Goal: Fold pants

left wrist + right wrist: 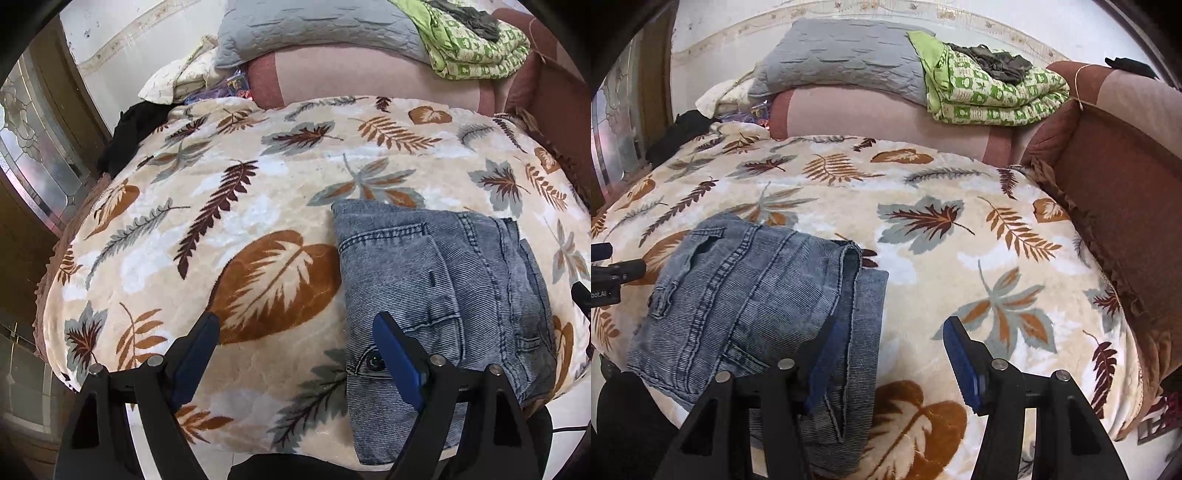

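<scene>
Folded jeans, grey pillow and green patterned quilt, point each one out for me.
folded jeans (443, 280), left wrist view, on the top denim layer.
grey pillow (842, 55), right wrist view, middle of its quilted face.
green patterned quilt (997, 96), right wrist view, on its folded side.

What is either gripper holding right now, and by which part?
Nothing. The left gripper and right gripper both stand open above the folded jeans, with no fabric pinched.

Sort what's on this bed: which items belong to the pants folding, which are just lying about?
Job: folded jeans, left gripper, right gripper, both open and empty.
Lying about: leaf-print blanket, grey pillow, green quilt, black garment.
</scene>
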The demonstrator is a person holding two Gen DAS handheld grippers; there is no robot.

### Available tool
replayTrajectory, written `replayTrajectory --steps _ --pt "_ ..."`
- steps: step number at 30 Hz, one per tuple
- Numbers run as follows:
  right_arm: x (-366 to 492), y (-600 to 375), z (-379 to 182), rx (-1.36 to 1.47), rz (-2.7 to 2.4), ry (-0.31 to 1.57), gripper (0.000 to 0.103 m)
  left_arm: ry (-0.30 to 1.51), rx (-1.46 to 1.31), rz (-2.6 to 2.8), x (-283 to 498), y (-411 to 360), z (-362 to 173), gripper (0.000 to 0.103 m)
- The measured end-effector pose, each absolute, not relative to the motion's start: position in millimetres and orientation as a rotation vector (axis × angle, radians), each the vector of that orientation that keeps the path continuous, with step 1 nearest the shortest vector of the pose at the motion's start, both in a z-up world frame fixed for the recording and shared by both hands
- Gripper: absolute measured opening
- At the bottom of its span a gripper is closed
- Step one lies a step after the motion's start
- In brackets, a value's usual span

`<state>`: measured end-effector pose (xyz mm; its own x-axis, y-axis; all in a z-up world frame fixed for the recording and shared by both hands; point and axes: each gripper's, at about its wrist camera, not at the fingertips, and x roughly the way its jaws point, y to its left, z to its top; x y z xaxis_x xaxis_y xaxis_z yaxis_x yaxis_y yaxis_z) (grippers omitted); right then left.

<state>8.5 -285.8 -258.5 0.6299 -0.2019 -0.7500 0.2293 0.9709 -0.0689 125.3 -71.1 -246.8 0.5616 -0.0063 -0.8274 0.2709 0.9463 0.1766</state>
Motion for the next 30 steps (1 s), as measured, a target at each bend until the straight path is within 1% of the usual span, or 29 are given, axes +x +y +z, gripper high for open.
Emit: replayTrajectory --steps 9,12,15,21,25,30 --pt "-3.2 -268.0 -236.9 -0.01 -0.231 0.804 0.061 0.907 0.3 -0.177 106.8 -69.7 -221.0 0.085" --pt "-5.0 -268.3 -236.8 -0.005 -0.222 0.81 0.066 0.927 0.304 -0.187 106.2 -66.7 -222.4 0.085" --pt "-3.8 -283.4 -247.6 0.103 -0.163 0.853 0.067 0.99 0.281 -0.215 112.0 -61.5 -231.6 0.085" --pt "-0.2 -330.8 -303.4 0.474 -0.026 0.957 0.067 1.096 0.263 -0.209 130.4 -51.2 -261.9 0.085" --pt "3.4 -350.0 -326.7 0.646 0.054 0.941 0.067 1.135 0.244 -0.263 141.7 -57.1 -277.2 0.085" --pt "19.9 -365.6 -345.1 0.739 0.105 0.935 0.067 1.134 0.233 -0.331 153.8 -68.5 -281.1 0.085"
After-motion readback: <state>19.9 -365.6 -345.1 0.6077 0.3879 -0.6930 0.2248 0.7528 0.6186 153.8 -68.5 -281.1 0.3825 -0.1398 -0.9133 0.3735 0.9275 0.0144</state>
